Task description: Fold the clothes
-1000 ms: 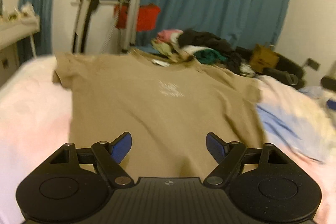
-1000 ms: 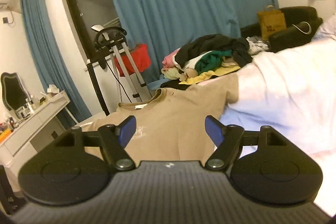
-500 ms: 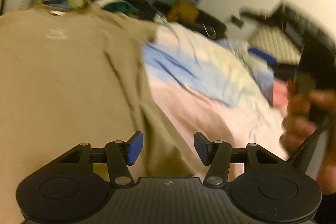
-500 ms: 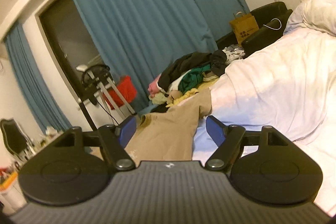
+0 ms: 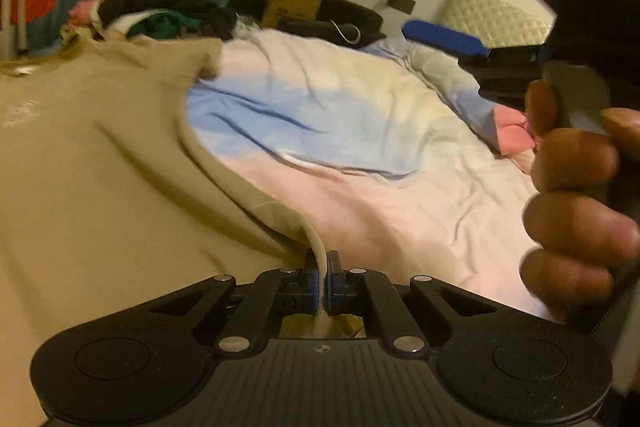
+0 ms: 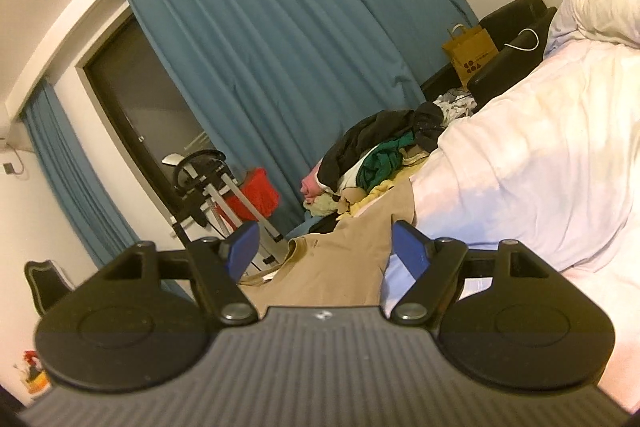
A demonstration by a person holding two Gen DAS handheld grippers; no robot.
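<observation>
Bedroom, pastel duvet (image 5: pixel 360 131) on bed. Tan T-shirt (image 5: pixel 100 167) spread flat along its near edge. Left gripper (image 5: pixel 323 277), apart a second ago, has now clamped the shirt's hem corner. Right gripper (image 6: pixel 324 247) agape, empty. Fold can start.

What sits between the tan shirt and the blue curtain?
A heap of unfolded clothes, black and green on top, lies between the shirt and the curtain, clearest in the right wrist view.
</observation>
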